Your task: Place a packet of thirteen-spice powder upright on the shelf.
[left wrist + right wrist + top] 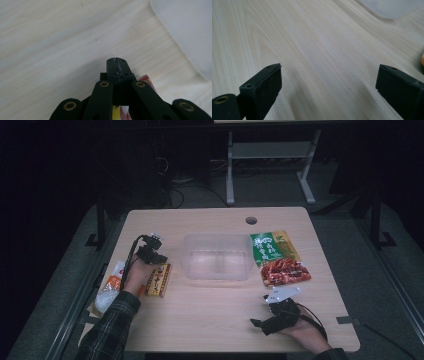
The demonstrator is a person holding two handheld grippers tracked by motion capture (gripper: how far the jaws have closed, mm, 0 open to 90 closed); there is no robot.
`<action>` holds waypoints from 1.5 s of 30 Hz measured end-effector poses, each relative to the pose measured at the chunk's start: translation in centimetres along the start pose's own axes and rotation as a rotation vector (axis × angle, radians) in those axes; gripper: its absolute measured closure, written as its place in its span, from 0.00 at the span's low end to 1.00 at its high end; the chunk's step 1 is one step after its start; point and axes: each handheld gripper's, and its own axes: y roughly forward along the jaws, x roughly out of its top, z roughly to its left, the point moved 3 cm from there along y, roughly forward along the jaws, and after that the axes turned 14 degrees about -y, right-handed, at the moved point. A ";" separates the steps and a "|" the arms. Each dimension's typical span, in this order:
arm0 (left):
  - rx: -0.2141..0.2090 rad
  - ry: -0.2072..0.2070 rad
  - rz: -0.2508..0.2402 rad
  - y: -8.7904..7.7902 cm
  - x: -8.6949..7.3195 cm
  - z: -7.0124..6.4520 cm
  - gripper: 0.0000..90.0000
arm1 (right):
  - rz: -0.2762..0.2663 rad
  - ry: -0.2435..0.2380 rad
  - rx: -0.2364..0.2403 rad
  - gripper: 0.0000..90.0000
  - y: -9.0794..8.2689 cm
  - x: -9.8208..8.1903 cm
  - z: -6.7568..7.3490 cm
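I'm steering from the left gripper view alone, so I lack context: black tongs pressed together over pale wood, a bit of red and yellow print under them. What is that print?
Observer: A small yellow and red packet lying flat on the table, just right of the left gripper, whose tongs are shut with nothing between them.
Operator: And the pale shape at my upper right?
Observer: A clear plastic tub at the table's middle, apparently empty.
Operator: What is the other hand doing?
Observer: The right gripper sits near the front edge, tongs wide open over bare wood.
Operator: Anything beyond the tub?
Observer: A green packet and a red one on its right.
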 end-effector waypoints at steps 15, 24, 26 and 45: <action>-0.078 0.066 0.003 -1.3 -4.2 -3.5 1.00 | 0.000 0.002 -0.001 0.07 0.0 0.0 0.0; -0.086 0.066 -0.114 -5.6 -5.7 -3.0 1.00 | -0.003 -0.001 -0.002 0.07 -0.1 0.0 0.0; -0.080 0.062 -0.120 -6.0 -6.2 -2.7 1.00 | -0.003 0.000 -0.002 0.07 -0.1 0.0 0.0; 0.016 0.046 -0.102 -5.7 -9.4 0.0 1.00 | 0.004 -0.003 0.003 0.07 0.1 0.2 0.0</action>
